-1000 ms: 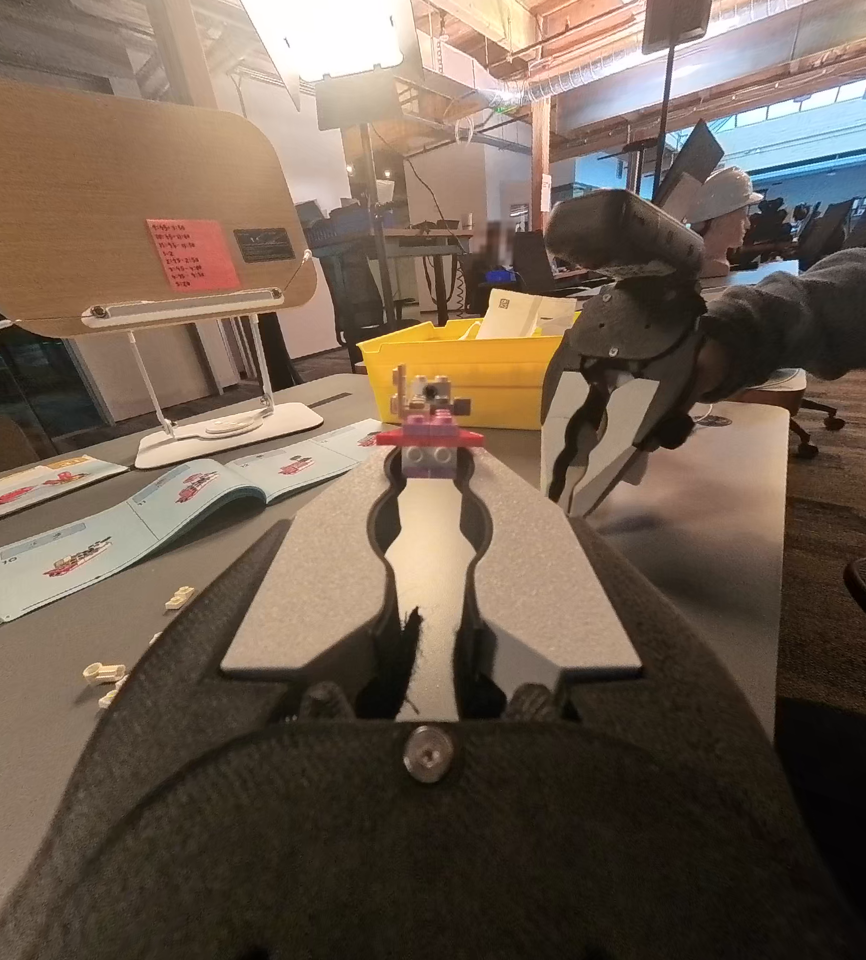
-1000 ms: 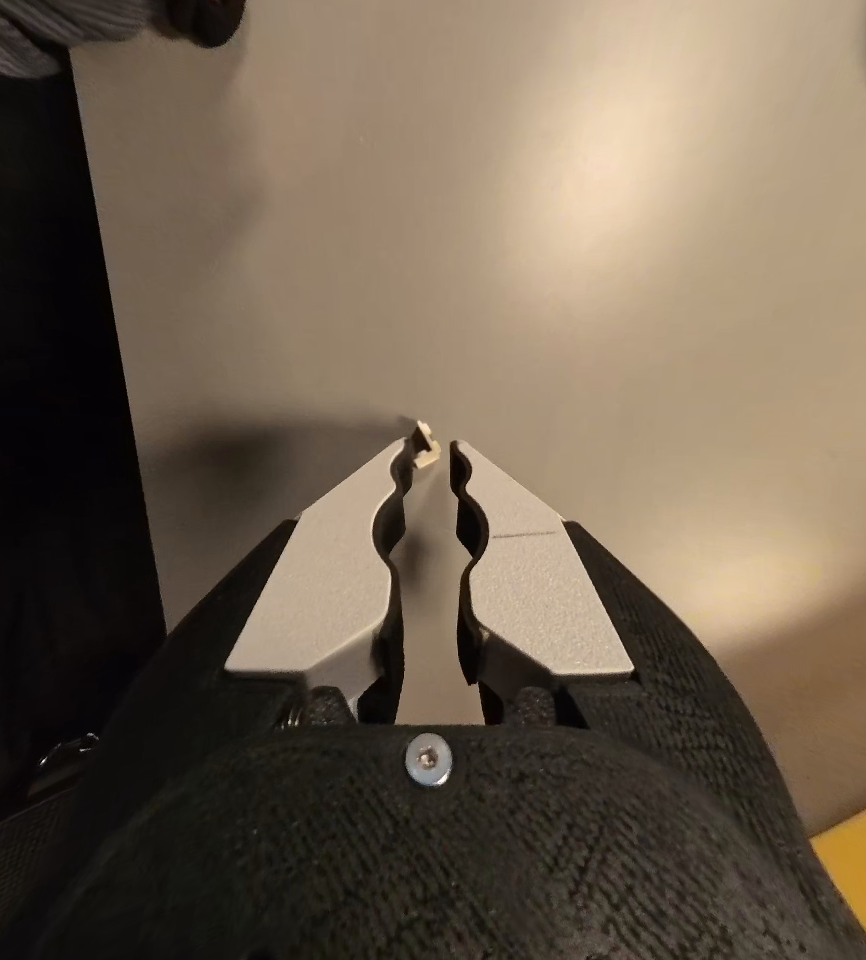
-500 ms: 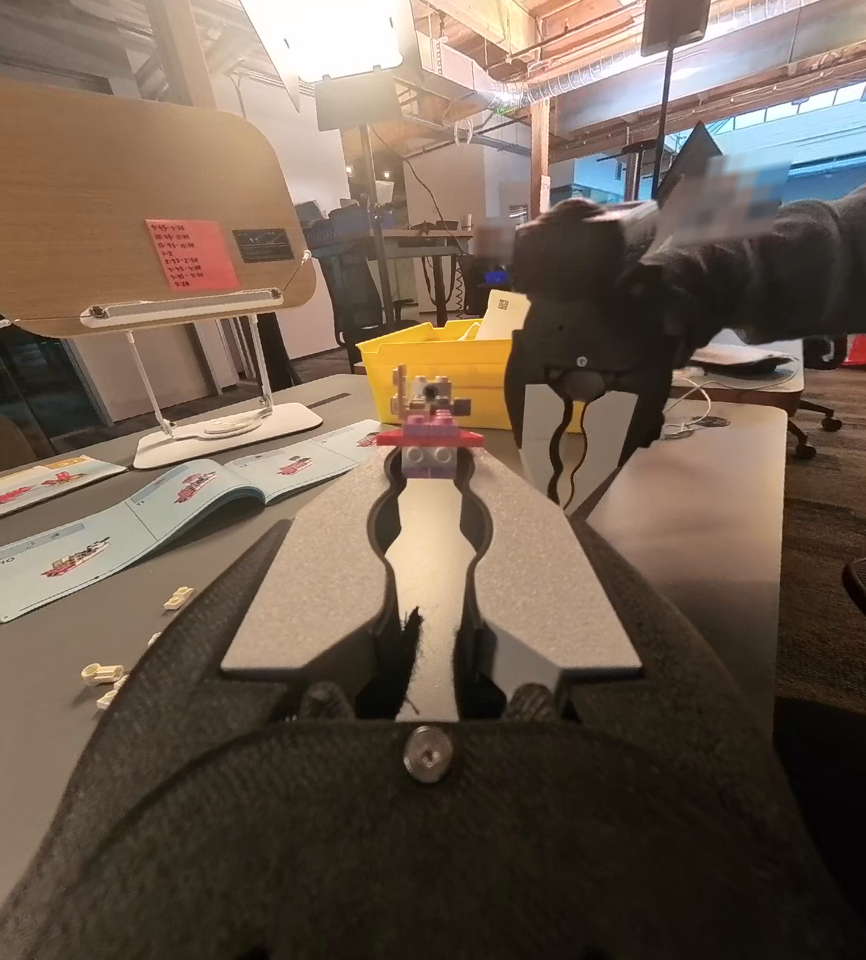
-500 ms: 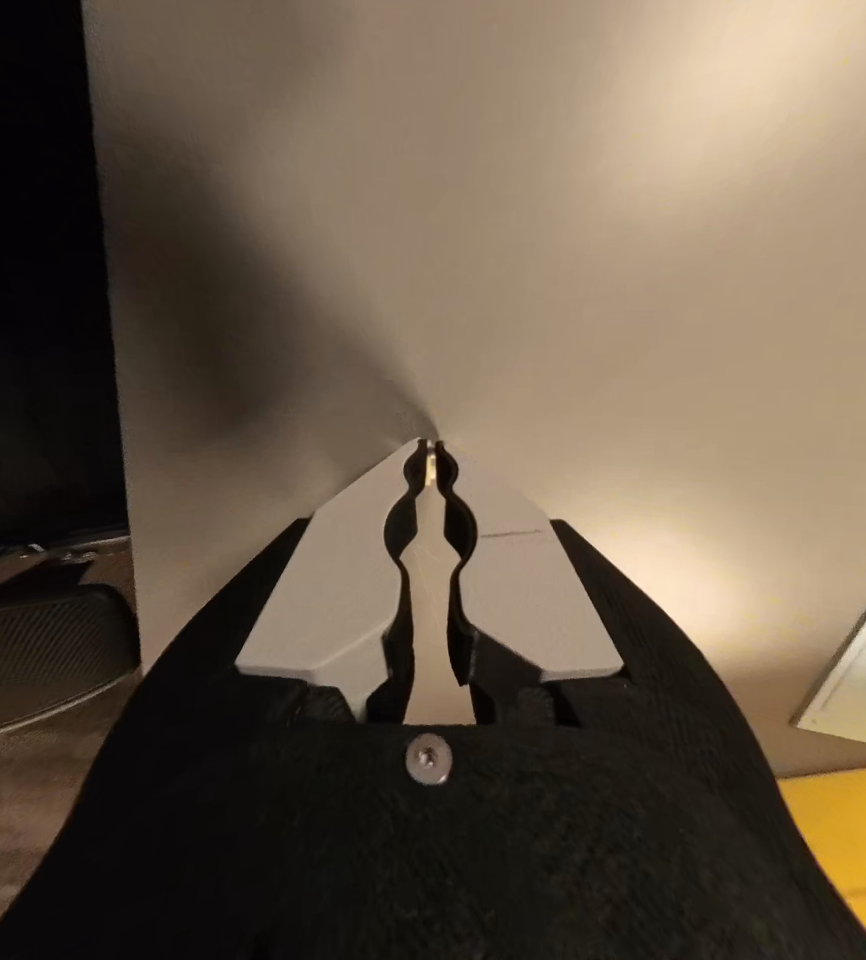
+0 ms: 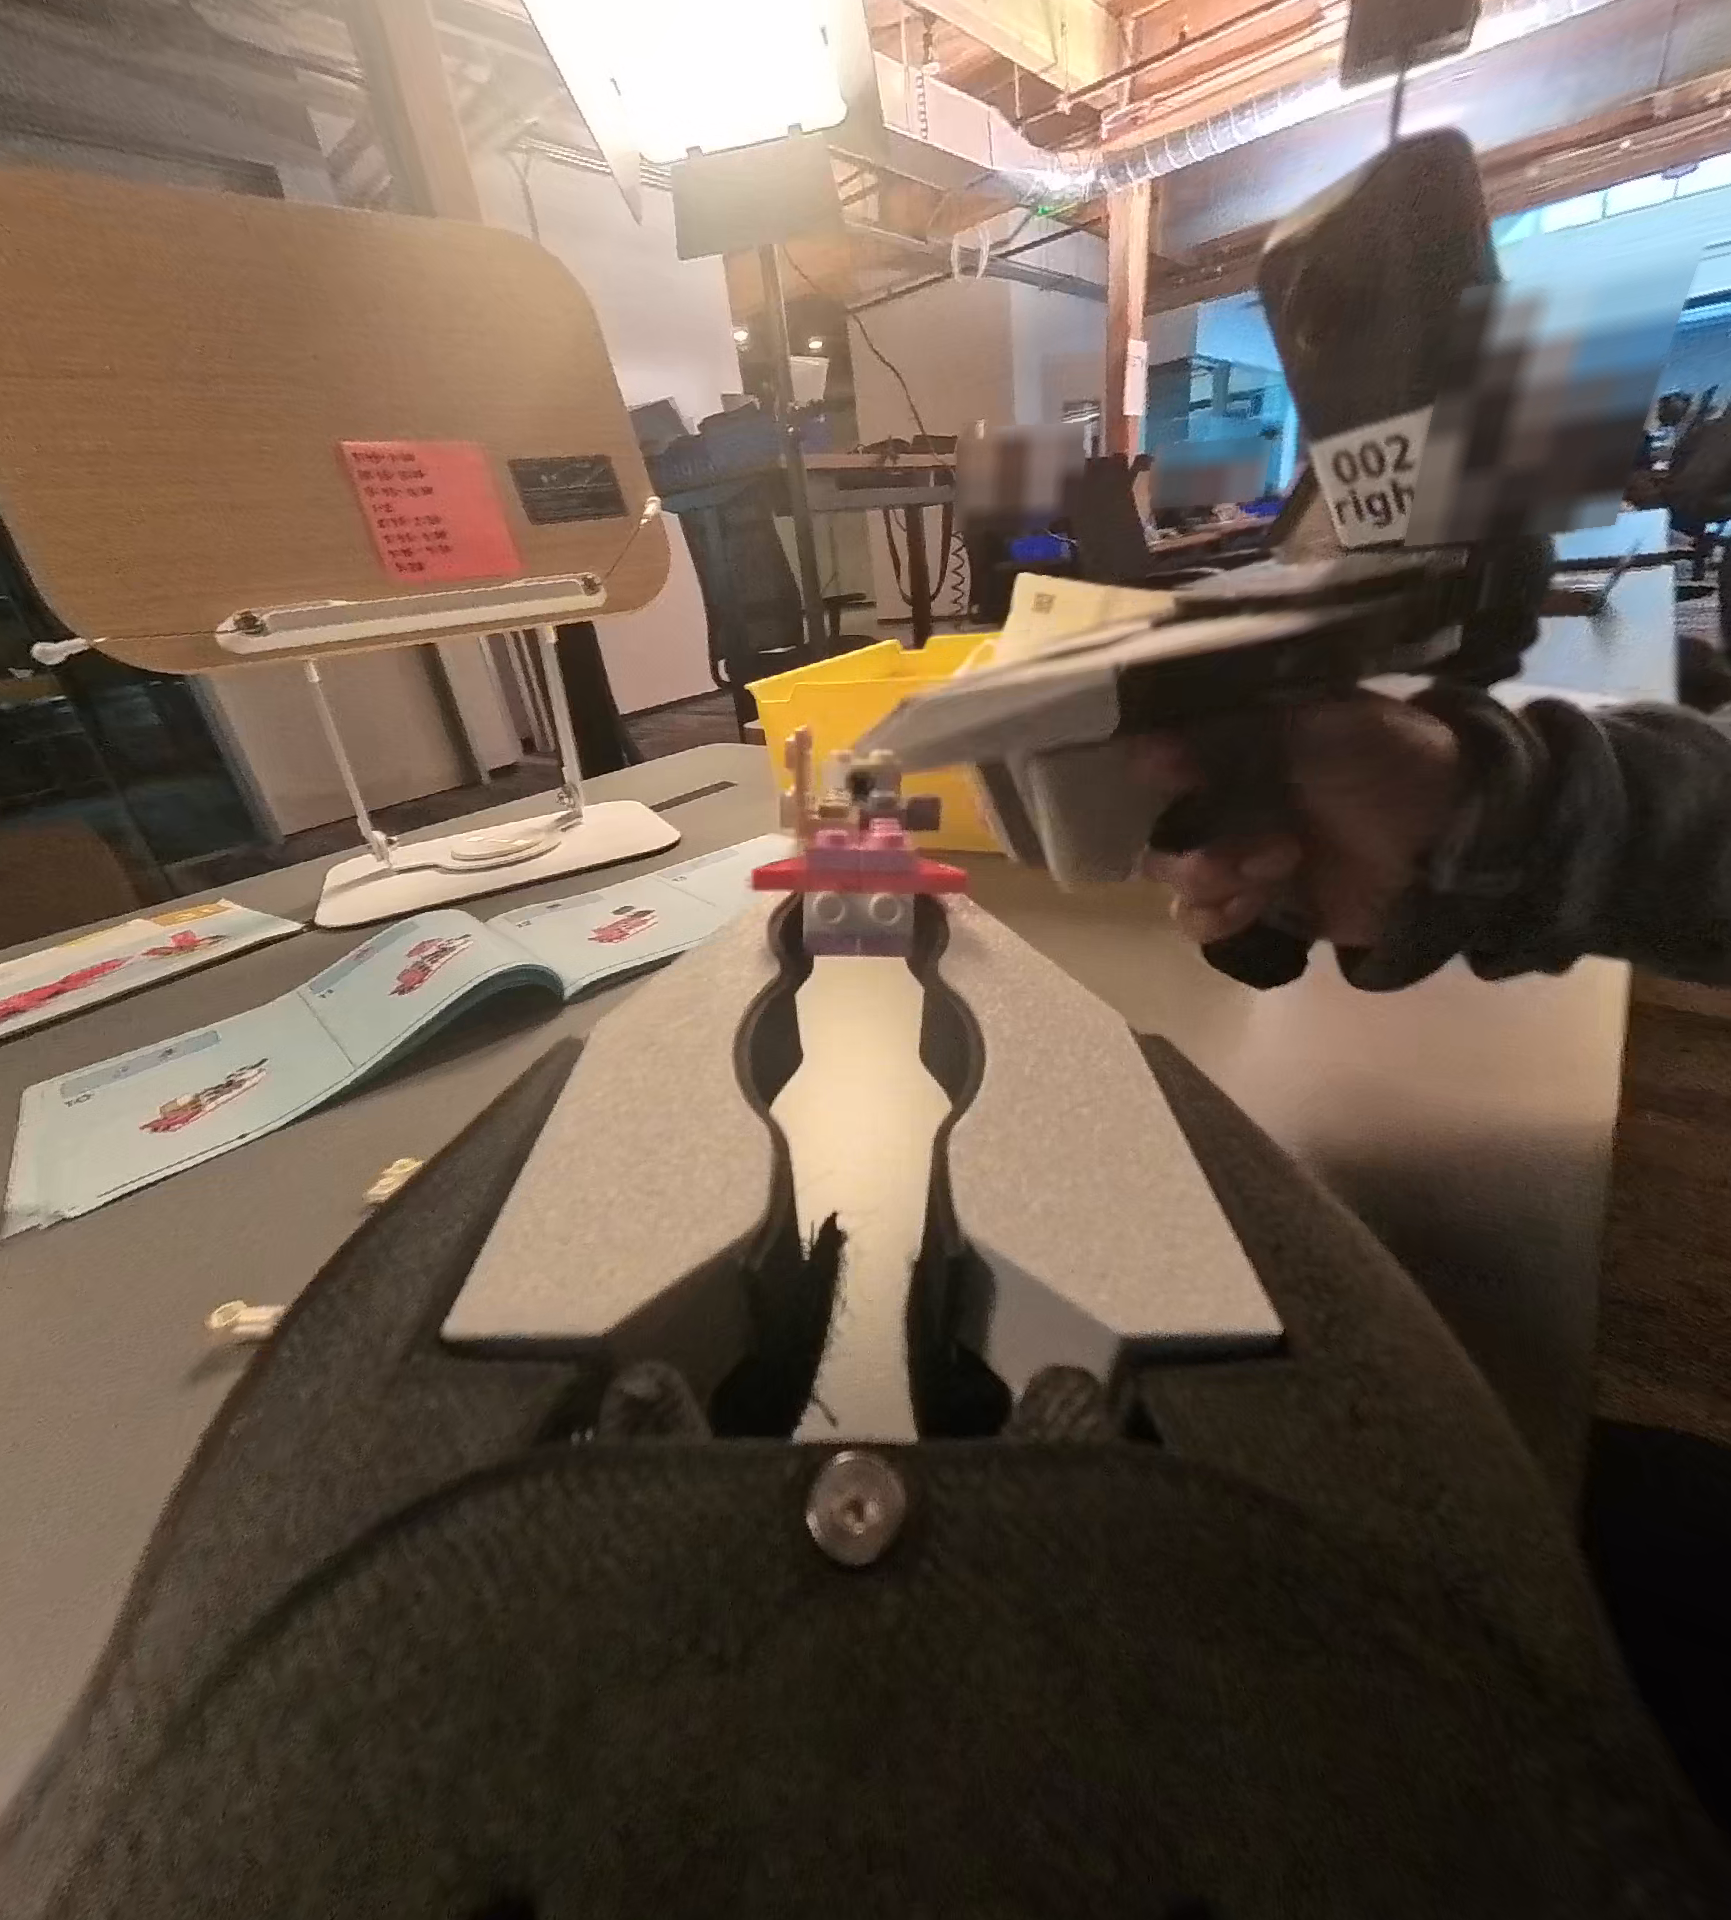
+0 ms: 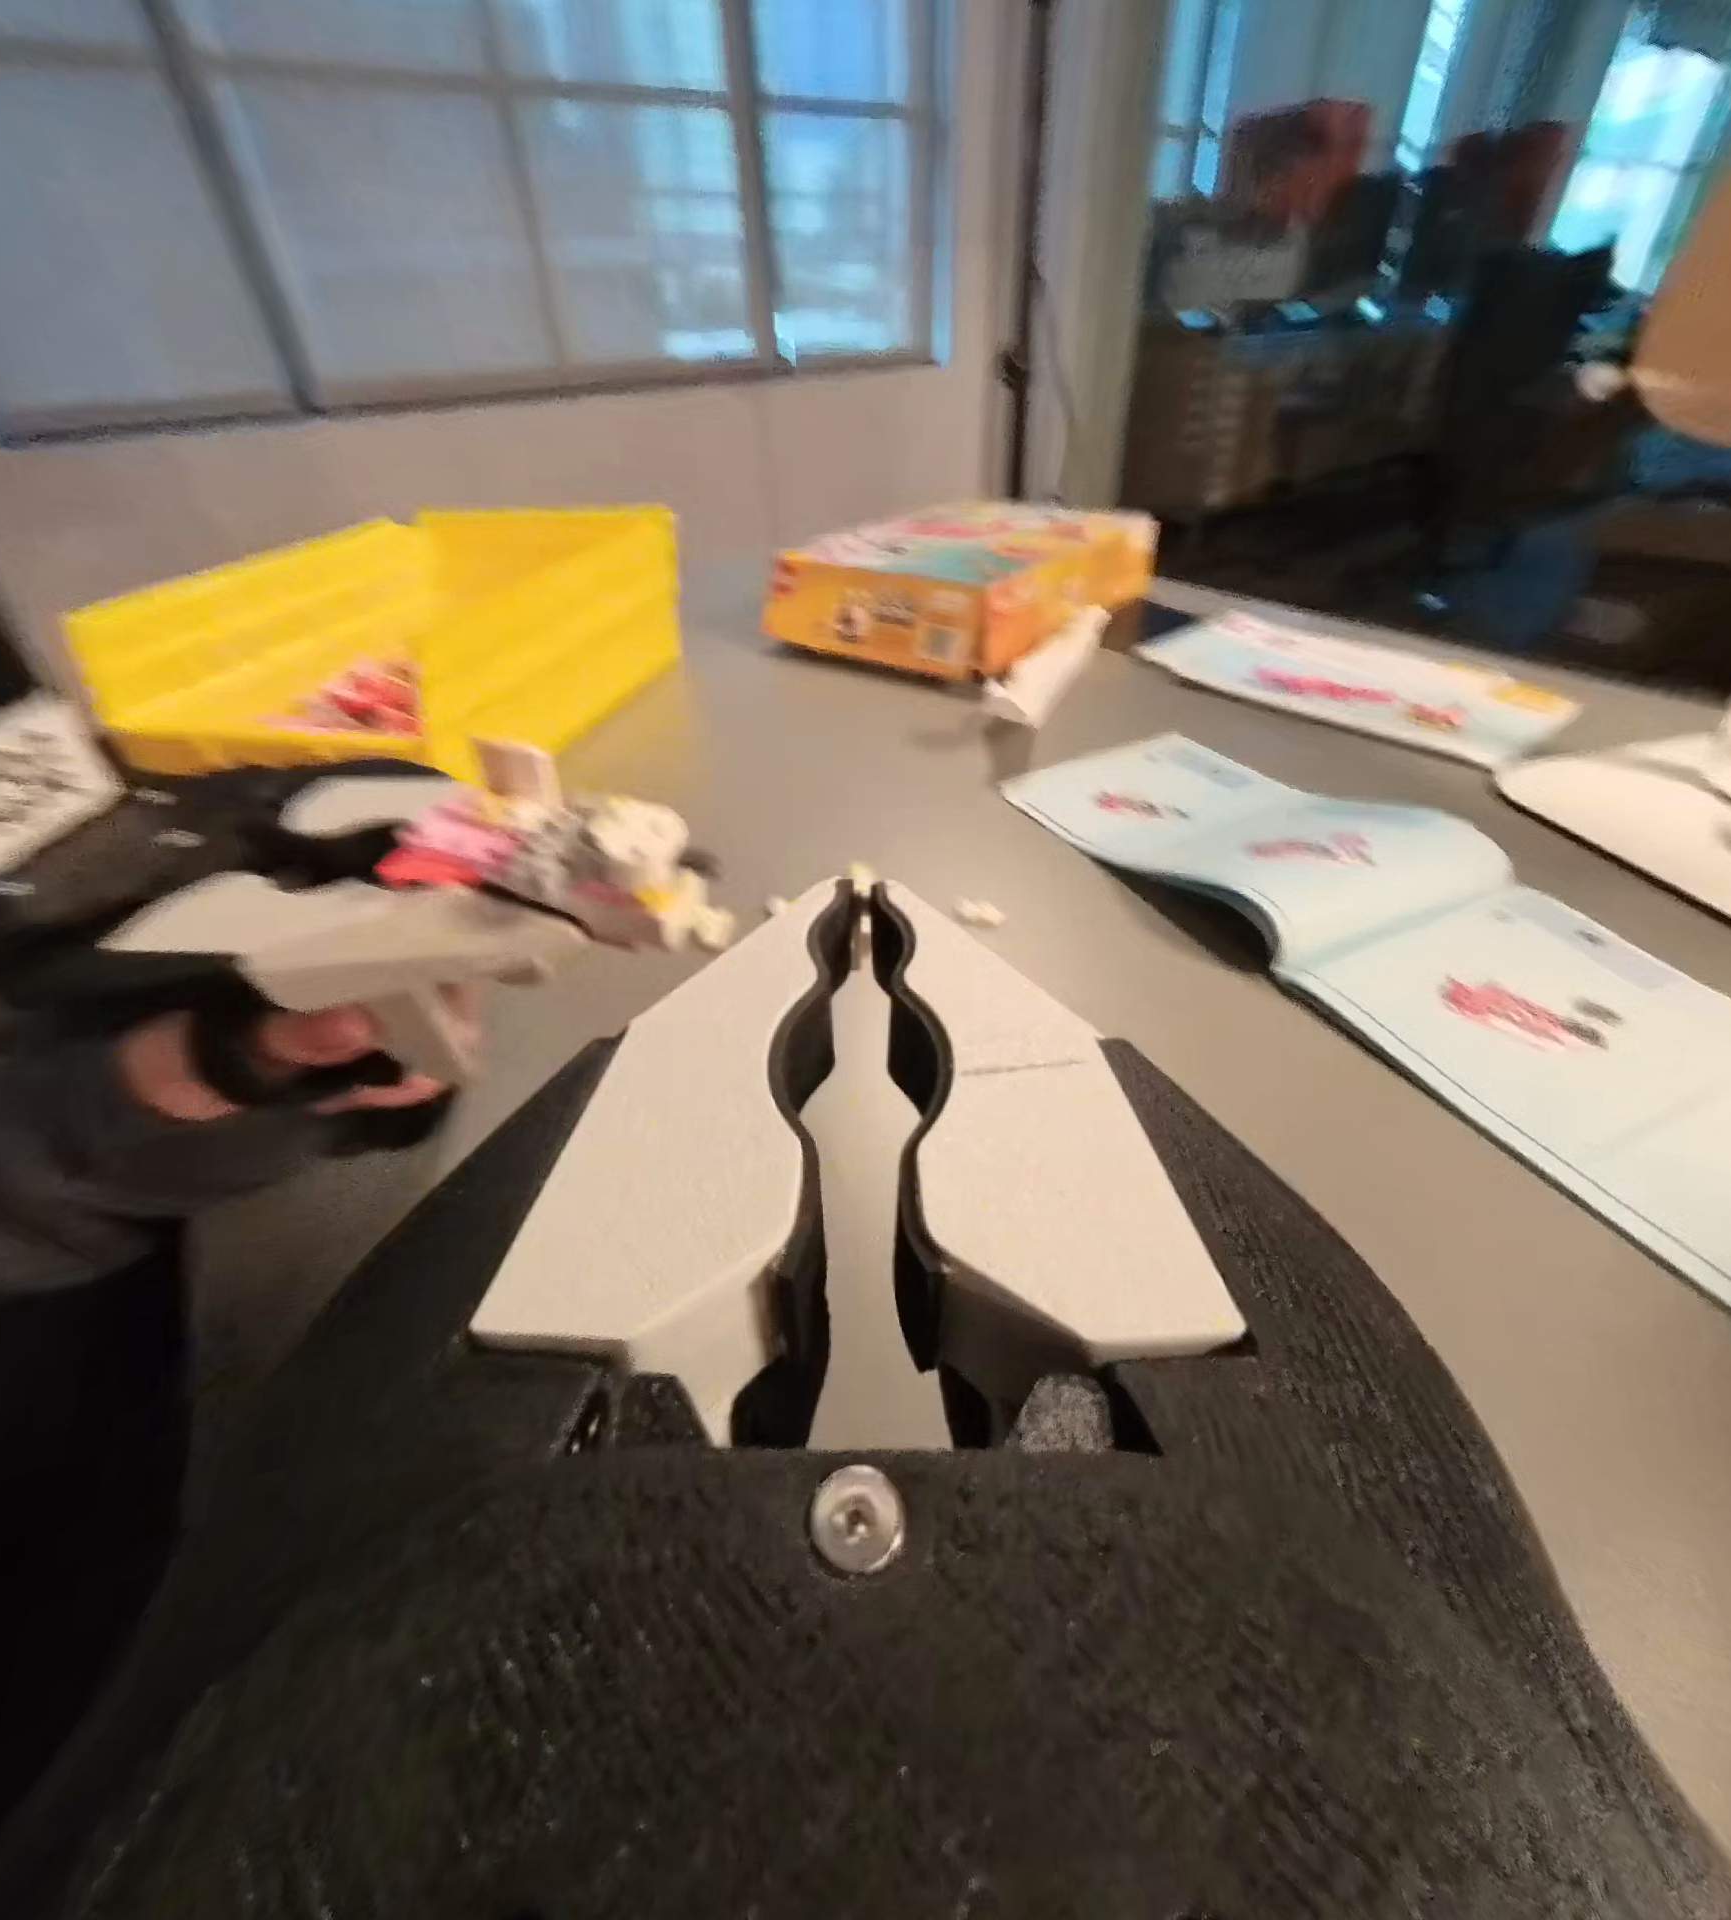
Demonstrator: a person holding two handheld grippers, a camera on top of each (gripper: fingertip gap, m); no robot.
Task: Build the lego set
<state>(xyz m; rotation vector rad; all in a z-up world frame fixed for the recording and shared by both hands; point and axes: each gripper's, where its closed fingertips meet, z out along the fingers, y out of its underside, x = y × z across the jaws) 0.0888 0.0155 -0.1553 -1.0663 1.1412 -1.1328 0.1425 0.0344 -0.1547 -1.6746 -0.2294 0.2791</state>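
Two tools over the grey bench (image 5: 113,1403)

Left tool (image 5: 859,940) grips a small pink, red and grey brick model (image 5: 856,873); right tool (image 6: 862,902) pinches a tiny cream brick piece (image 6: 858,925) beside that model.

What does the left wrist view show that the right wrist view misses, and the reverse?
Only the left wrist view: the wooden board's face with its red note, and the right claw's tip reaching the top of the brick model.

Only the right wrist view: an orange box, red parts inside the yellow bin, and a thin pale piece pinched in the right claw.

Both: the left claw clamping the model, the open booklet, the grey table.
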